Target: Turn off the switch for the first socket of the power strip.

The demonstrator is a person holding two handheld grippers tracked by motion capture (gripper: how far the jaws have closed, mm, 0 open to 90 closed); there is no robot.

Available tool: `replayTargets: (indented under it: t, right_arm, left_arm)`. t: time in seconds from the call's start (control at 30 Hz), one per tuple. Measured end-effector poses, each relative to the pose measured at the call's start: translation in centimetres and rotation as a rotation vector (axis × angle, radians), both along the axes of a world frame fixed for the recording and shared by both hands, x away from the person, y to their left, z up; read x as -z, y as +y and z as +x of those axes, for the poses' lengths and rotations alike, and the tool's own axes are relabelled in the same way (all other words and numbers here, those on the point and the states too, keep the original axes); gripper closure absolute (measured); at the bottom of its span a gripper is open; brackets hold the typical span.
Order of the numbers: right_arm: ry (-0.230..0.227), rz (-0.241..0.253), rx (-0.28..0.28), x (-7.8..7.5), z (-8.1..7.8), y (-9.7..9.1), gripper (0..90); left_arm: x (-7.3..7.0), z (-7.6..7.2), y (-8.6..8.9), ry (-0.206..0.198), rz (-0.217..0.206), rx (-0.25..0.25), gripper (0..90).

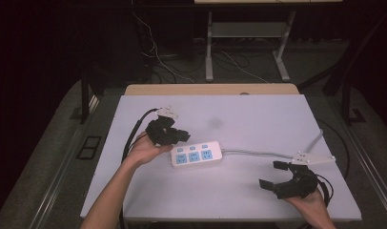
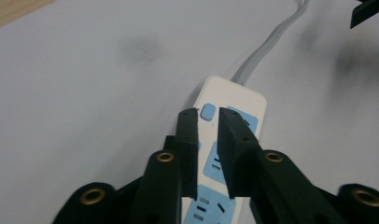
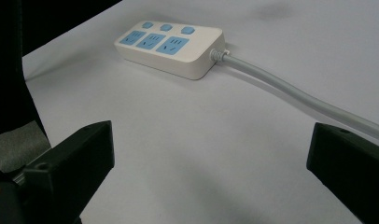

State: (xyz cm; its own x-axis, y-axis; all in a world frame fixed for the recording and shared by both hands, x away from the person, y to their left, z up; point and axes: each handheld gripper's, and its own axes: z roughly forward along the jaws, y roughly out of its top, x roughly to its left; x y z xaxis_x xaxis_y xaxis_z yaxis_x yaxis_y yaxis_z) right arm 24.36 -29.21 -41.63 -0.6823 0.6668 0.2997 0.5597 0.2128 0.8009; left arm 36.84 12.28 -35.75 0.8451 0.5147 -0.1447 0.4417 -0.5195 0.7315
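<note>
Tongs in the left hand, the left gripper (image 1: 175, 136), are held low over the left end of the power strip (image 1: 197, 154), with the jaws drawn nearly together and only a narrow slit left between them, nothing being pinched; the right gripper (image 1: 276, 175) is kept well apart near the desk's right front corner, its jaws spread wide and empty. The power strip lies flat around the middle of the desk (image 1: 258, 119), its grey cable (image 1: 258, 153) being led off toward the right edge. The step in hand is judged to be the pressing of a switch button (image 2: 207, 112) on the strip, so a short, straight push downward by the narrowed tips is called for next. In the left gripper view, the tips are seen just short of that blue button, a relation not to be made out from above. In the right gripper view, three buttons and three sockets are shown in a row, and the strip's side wall is revealed.
</note>
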Motion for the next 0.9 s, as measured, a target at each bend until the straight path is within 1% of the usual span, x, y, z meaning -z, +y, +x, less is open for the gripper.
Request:
replayTargets:
  t: [0.1, 0.2, 0.27, 0.33, 0.43, 0.53, 0.7, 0.83, 0.9]
  right_arm:
    - [-0.001, 0.001, -0.001, 0.0, 0.0, 0.0, 0.6]
    - [-0.003, 0.001, -0.003, 0.0, 0.0, 0.1, 0.6]
    - [-0.004, 0.0, -0.004, 0.0, 0.0, 0.1, 0.6]
    - [-0.003, 0.0, -0.004, 0.0, 0.0, 0.1, 0.6]
    - [-0.004, -0.002, -0.004, 0.0, 0.1, 0.1, 0.6]
    - [-0.003, -0.002, -0.003, 0.0, 0.0, 0.2, 0.6]
    - [-0.002, -0.003, -0.004, 0.0, 0.1, 0.2, 0.6]
    - [-0.003, -0.004, -0.005, 0.0, 0.0, 0.3, 0.6]
    - [-0.003, -0.004, -0.005, 0.0, 0.0, 0.3, 0.6]
  left_arm:
    - [0.0, -0.6, 1.1, -0.002, -0.026, -0.028, 69.8]
    - [0.1, -1.2, 2.1, -0.002, -0.038, -0.05, 64.3]
    - [0.3, -1.7, 2.8, -0.001, -0.06, -0.071, 61.1]
    - [0.4, -2.1, 3.4, -0.003, -0.073, -0.081, 57.5]
    - [0.6, -2.8, 4.2, -0.002, -0.099, -0.11, 50.8]
    - [0.8, -3.5, 4.9, 0.0, -0.126, -0.123, 40.9]
    - [1.4, -4.9, 5.5, -0.006, -0.131, -0.137, 23.8]
    - [2.0, -6.1, 5.7, -0.009, -0.16, -0.137, 11.5]
    - [2.4, -6.7, 5.6, -0.01, -0.161, -0.14, 3.7]
